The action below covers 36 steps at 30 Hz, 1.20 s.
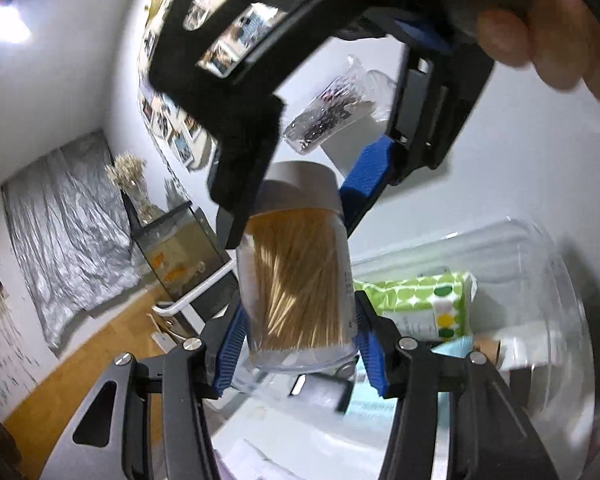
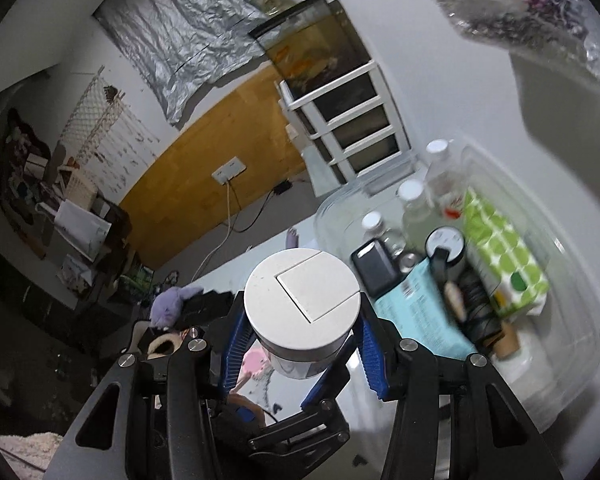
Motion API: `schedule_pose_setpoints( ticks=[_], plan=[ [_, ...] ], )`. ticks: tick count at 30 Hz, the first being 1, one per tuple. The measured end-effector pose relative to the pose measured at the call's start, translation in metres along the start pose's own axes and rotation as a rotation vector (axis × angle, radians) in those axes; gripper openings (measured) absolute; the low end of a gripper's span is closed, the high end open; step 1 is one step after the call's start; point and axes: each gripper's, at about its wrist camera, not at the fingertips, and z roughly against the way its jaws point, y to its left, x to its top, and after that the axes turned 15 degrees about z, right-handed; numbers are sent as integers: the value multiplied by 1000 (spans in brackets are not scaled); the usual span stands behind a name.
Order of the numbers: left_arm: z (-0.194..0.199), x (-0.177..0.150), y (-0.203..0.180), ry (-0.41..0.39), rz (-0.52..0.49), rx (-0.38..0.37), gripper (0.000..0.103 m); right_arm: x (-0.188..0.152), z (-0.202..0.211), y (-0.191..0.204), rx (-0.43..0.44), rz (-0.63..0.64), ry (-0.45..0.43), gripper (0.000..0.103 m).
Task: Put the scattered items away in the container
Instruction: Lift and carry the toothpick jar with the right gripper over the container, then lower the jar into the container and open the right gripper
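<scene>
1. A clear jar of toothpicks (image 1: 298,284) with a white flip lid hangs in the air, clamped from both ends.
2. The left gripper (image 1: 300,344) grips the jar's lower body, its blue-padded jaws pressed on either side of the clear wall.
3. The right gripper (image 2: 300,344) holds the same jar (image 2: 302,304) at its white lid, jaws closed against the lid's rim; in the left wrist view this gripper comes in from above, with a person's fingers (image 1: 540,32) at the top right.
4. Below and to the right lies a clear plastic container (image 2: 572,280) on the white surface (image 2: 440,92).
5. In the container sit a green-dotted tissue pack (image 2: 500,256), a light blue box (image 2: 416,312), small white-capped bottles (image 2: 414,208) and a black case (image 2: 374,266).
6. A clear bag of dark small pieces (image 1: 332,108) lies on the surface beyond the jar.
</scene>
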Motion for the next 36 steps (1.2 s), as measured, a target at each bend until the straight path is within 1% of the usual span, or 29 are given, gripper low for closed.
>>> schedule_pose_setpoints(
  ticks=[1,2,3,4,6,9,11,13,19,22,27,30,33,34,36],
  plan=[
    [-7,2,0,21,23,-7,53,3,0,-6,-6,2,-1,51],
    [-12,3,1,38,44,-13,57,7,-2,-12,-17,6,-3,51],
    [-16,3,3,53,66,-17,66,13,-4,-20,-33,13,-5,51],
    [-19,1,5,70,91,-20,71,17,-5,-26,-52,24,-8,51],
    [-24,-5,13,116,143,-22,71,27,-11,-39,-99,51,-9,51],
    [-33,-17,25,192,211,-2,71,37,-26,-58,-162,88,5,51],
    [-39,-24,30,232,243,26,71,42,-41,-65,-224,142,24,51],
    [-44,-34,36,265,270,61,71,44,-58,-70,-262,182,45,51],
    [-43,-61,60,341,351,152,71,40,-110,-86,-255,229,134,51],
    [-42,-71,69,364,385,191,71,39,-129,-96,-238,223,169,51],
    [-42,-81,77,393,416,231,71,35,-154,-107,-256,253,253,51],
    [-42,-85,79,405,431,242,71,34,-162,-104,-246,303,312,51],
    [-43,-88,81,410,443,252,71,38,-161,-98,-236,346,325,51],
    [-43,-89,82,412,446,253,71,40,-161,-95,-243,373,320,51],
    [-44,-90,83,415,452,252,71,41,-164,-84,-293,486,319,51]
  ],
)
